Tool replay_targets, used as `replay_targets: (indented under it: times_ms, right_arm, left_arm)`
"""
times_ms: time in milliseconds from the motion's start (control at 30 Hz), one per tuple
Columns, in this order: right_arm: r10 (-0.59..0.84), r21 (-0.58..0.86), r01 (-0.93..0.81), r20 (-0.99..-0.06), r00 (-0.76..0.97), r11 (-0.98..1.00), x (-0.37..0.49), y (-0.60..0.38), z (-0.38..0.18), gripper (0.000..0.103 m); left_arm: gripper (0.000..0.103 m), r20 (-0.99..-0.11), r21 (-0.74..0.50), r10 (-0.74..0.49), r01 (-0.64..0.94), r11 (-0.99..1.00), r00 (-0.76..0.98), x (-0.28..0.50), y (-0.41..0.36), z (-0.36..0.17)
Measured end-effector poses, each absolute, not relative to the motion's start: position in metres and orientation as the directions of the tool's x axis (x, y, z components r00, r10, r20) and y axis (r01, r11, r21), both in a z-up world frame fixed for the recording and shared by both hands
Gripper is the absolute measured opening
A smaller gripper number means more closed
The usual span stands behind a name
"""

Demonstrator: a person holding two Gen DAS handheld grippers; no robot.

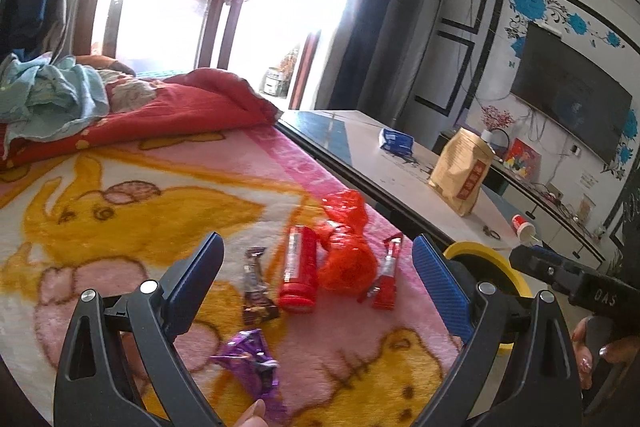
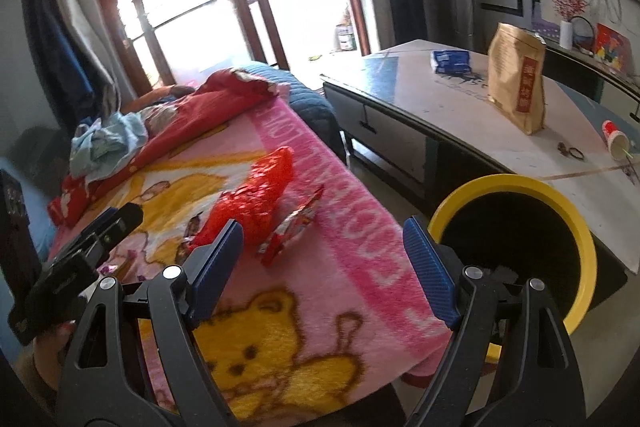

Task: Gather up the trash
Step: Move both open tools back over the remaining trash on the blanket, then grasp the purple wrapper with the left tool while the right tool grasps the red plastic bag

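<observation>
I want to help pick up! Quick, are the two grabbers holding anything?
Left gripper: open, holding nothing, above the wrappers.
Right gripper: open, holding nothing, beside the bin.

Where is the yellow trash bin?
In the right wrist view, the yellow trash bin stands on the floor at the right, between the pink blanket and the low table.

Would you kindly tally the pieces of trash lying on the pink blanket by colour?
Red: 3 (cylindrical tube, crumpled plastic bag, small wrapper)
Brown: 1 (wrapper)
Purple: 1 (wrapper)
Total: 5
</observation>
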State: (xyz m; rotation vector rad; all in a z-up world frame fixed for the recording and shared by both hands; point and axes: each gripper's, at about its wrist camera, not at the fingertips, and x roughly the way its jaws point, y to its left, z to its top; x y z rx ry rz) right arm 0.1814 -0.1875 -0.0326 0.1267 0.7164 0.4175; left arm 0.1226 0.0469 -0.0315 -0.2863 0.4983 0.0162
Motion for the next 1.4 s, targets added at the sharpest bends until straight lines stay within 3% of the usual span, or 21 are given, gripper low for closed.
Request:
replay_targets:
  times_ms: [333,733,1100,1267,1400]
  right_arm:
    - [0.456,0.258,-0.385,-0.642,0.617,0.886,0.194,-0.151,-0.042,0.074]
    - [0.482,0.266,-0.431,-0.693,0.537,0.862,0.226,-0.106,-0.06,0.073]
    - [0.479,0.3,-0.404,-0.733,0.482,0.864,0.257,-0.08,-0.079,0.069]
    - [0.477,0.311,-0.396,-0.758,0.445,0.864,0.263,-0.073,-0.092,0.062]
    - [0.486,0.332,-0.393,-0.774,0.406,0.858,0.265,-0.07,-0.101,0.044]
  left_arm:
    - [0.092,-0.504,-0.249,-0.008,-0.136,0.959,0.864,0.114,0.076,-0.037]
    - [0.091,-0.562,-0.264,-0.063,-0.107,0.959,0.825,0.105,0.086,-0.055]
    - [0.075,-0.612,-0.314,-0.151,-0.063,0.947,0.776,0.103,0.081,-0.073]
    - [0.069,-0.636,-0.312,-0.188,-0.027,0.95,0.749,0.102,0.071,-0.082]
    - [0.063,-0.667,-0.299,-0.216,0.009,0.954,0.713,0.105,0.06,-0.092]
